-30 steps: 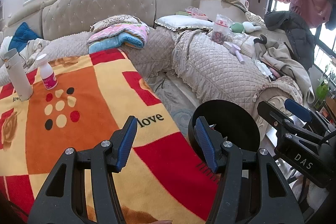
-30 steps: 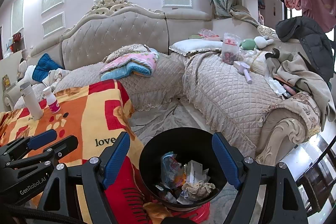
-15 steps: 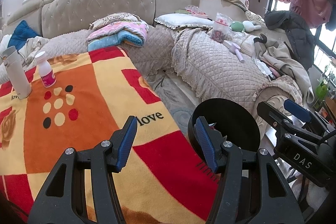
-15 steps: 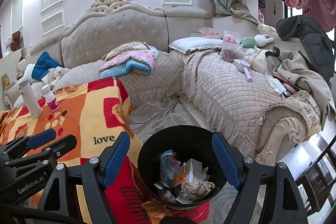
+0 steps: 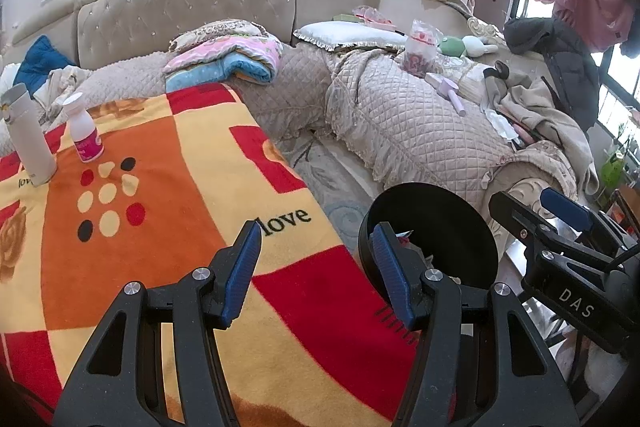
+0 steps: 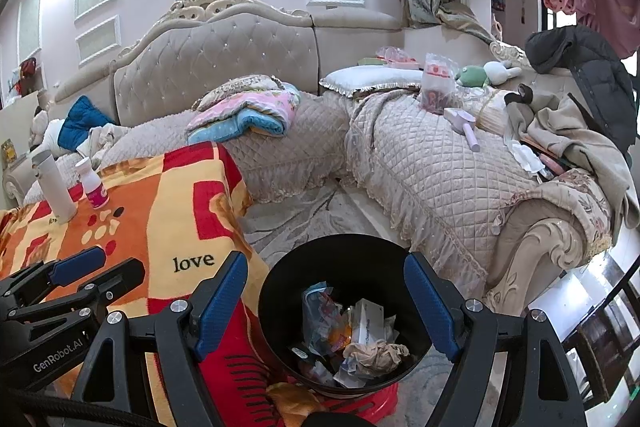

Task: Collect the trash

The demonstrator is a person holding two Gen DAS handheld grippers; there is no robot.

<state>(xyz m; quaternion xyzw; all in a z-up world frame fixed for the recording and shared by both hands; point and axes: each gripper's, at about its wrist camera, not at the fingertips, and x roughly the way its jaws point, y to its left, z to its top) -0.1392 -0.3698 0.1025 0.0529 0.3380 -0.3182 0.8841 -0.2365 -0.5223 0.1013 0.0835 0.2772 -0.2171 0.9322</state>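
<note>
Both hand-held grippers are hanging in the air with nothing between the blue pads. The left hand-held gripper [image 5: 316, 263] is sitting spread wide over the worktop [image 5: 160, 227], which is wearing a red, orange and yellow blanket with "love" printed on it. The right hand-held gripper [image 6: 326, 301] is gaping too, hovering right above the black trash bin [image 6: 280, 291], so its fingers are framing the bin's mouth.

The trash [image 6: 352, 327] is already lying inside the bin: crumpled wrappers, a small white carton, a wad of beige tissue and some clear plastic. What's lower down in the pile is too tangled to make out. From the left wrist view the bin [image 5: 460, 227] is mostly getting blocked by the right-side finger, so only a sliver of its contents is peeking out. Something red is sticking out under the bin in the right wrist view; can't tell what it is.

At the far end of the worktop a tall white bottle [image 5: 28, 143] and a small white bottle with a pink label [image 5: 84, 135] are standing upright, near each other but not touching. The beige quilted sofa [image 6: 420, 167] behind is carrying folded blankets [image 6: 244, 115], a pillow, plush toys and a heap of clothes running off the right edge.
</note>
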